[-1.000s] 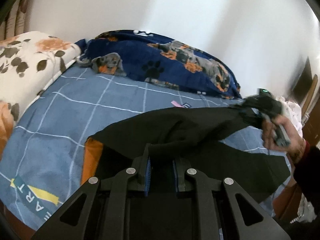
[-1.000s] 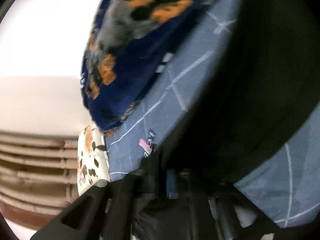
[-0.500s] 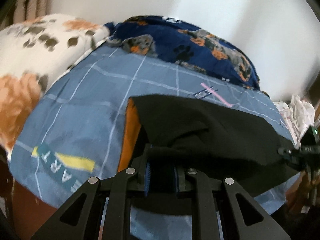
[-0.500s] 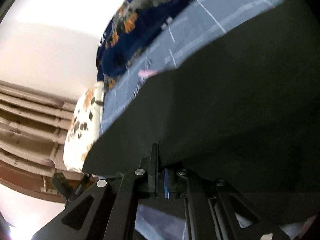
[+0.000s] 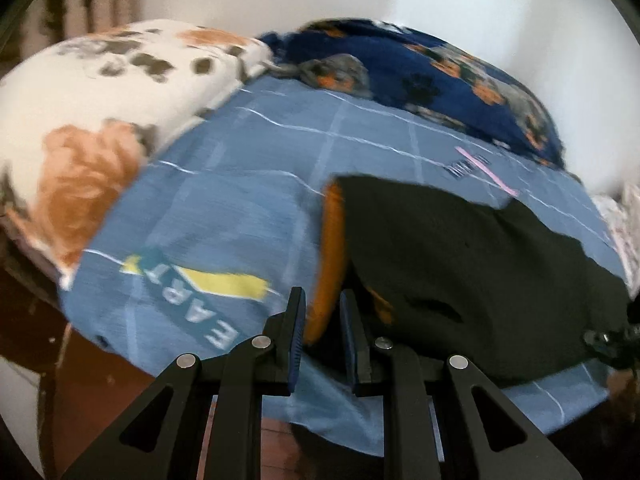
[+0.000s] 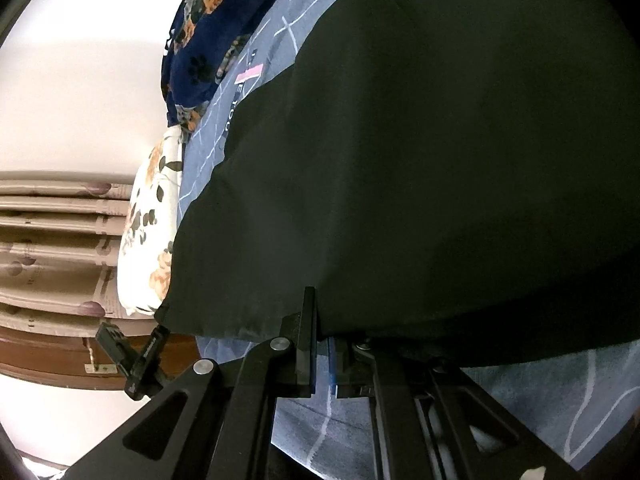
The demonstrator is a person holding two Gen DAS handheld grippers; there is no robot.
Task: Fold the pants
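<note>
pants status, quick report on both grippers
Left gripper shut on the pants at the orange edge. Right gripper shut on the black hem. Pants on the bed, nothing in the way.

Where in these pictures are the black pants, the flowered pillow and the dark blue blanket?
black pants (image 5: 460, 264), left wrist view, on the flat middle of the cloth.
flowered pillow (image 5: 100, 120), left wrist view, on its white top.
dark blue blanket (image 6: 200, 44), right wrist view, on its paw-print part.
</note>
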